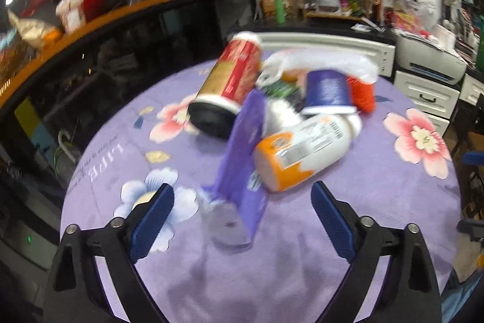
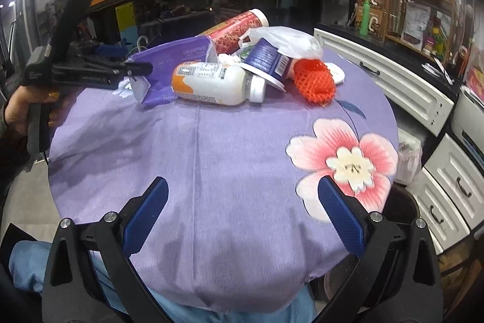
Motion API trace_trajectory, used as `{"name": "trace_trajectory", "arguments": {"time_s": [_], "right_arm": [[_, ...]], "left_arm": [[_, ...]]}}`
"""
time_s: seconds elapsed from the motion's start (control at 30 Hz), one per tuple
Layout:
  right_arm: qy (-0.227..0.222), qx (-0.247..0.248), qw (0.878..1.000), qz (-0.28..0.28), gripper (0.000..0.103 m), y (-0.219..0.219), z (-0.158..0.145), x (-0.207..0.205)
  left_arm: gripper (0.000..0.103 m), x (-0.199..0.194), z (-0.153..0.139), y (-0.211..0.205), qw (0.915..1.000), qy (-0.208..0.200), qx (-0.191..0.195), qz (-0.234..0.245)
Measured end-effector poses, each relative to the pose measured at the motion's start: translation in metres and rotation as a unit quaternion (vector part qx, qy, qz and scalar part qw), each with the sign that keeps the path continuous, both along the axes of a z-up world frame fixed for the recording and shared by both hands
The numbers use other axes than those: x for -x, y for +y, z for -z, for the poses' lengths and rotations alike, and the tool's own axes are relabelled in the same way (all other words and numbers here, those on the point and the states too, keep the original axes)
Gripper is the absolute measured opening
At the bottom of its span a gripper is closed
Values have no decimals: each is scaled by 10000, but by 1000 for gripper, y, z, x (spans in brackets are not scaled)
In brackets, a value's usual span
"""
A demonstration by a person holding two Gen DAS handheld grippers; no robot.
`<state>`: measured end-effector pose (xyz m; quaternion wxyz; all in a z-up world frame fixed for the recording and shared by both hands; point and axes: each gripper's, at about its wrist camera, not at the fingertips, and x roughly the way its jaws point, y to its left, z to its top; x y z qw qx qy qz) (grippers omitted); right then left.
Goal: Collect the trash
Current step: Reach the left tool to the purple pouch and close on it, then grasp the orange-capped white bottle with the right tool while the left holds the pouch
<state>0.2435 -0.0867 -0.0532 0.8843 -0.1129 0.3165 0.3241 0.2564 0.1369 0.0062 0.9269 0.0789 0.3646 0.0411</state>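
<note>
A round table is covered by a purple cloth [image 2: 211, 147] printed with pink and white flowers; the trash is heaped on its far half. In the heap a red tube [image 1: 234, 74] with a black base and a white cap is laid on its side at the far left; a purple packet [image 1: 245, 141] is propped on edge just in front of it, with its torn silvery end [image 1: 225, 224] nearest the left gripper. A white bottle with an orange label [image 1: 302, 149] is laid on its side against the packet's right face; a dark blue cup [image 1: 328, 93] is tipped over behind the bottle, and a white plastic bag [image 1: 320, 62] is draped over the cup's far side. A piece of orange-red netting [image 2: 314, 79] is set at the right end of the heap, touching the cup.

The left gripper [image 1: 242, 202] is held over the near left of the heap; its jaws are spread wide, with the packet's torn end seen between them but not pressed by either blue pad. From the right wrist view it is seen gripped by a hand [image 2: 18, 108] at the far left. The right gripper [image 2: 243, 196] is held over the bare near part of the cloth, well apart from the heap; its jaws are spread wide and nothing is between them.
</note>
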Motion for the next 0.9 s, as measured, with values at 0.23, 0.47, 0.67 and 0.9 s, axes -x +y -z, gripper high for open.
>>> {"name": "trace_trajectory", "arguments": {"time_s": [0.23,0.47,0.67,0.9], "right_arm": [[-197,299,9979,-544,98,29,-7,-10],[-526,888,9839,-1462,98,69,-13,-25],[-1284,1643,9571,-2013,98,115,-16,-37],[-1913,2717,9057,-2633,90,170,2,-50]], "left_arm": [[71,-12,20,25,9984,461,307,-108],[49,-24,28,31,9969,576,528,120],[35,-29,30,37,9959,543,721,70],[32,-30,33,41,9970,495,596,79]]}}
